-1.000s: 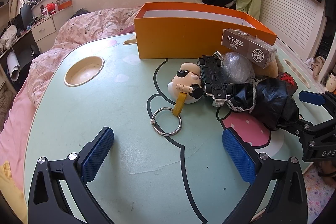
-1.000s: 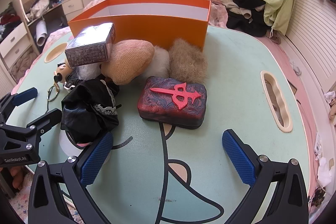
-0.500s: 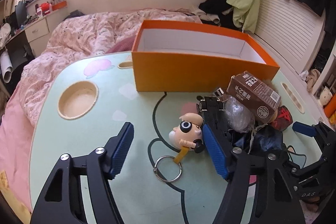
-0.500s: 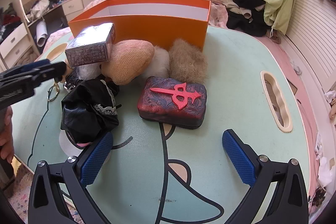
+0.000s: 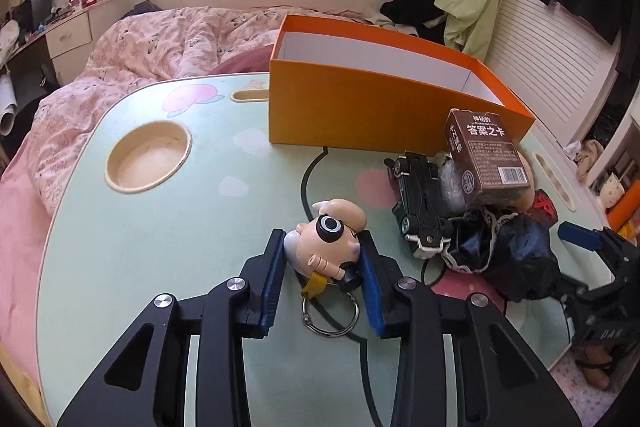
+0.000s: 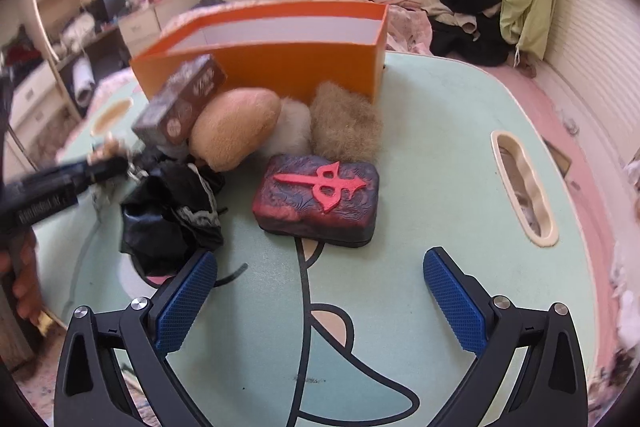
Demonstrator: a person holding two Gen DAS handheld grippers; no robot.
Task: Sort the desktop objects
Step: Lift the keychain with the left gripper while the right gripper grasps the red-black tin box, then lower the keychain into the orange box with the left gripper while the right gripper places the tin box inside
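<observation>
My left gripper (image 5: 321, 235) has its jaws closing on a small cartoon figurine keychain (image 5: 328, 247) on the mint table; both blue pads touch the head's sides. The yellow strap and metal ring (image 5: 330, 311) lie between the fingers. An open orange box (image 5: 360, 111) stands behind. My right gripper (image 6: 320, 259) is open over bare table, just short of a dark case with a red emblem (image 6: 318, 199). In the right wrist view the left gripper (image 6: 100, 167) shows blurred at the left edge.
A pile lies right of the figurine: a black toy car (image 5: 420, 203), a brown card box (image 5: 484, 155), crumpled black cloth (image 5: 508, 255) and plush balls (image 6: 236, 123). The table has a round cup recess (image 5: 148, 155) and a side slot (image 6: 524, 183). A pink quilt (image 5: 160, 43) lies beyond.
The left gripper moved forward over the keychain and its jaws narrowed from wide open to touching the figurine's head. The right gripper stayed open and barely shifted.
</observation>
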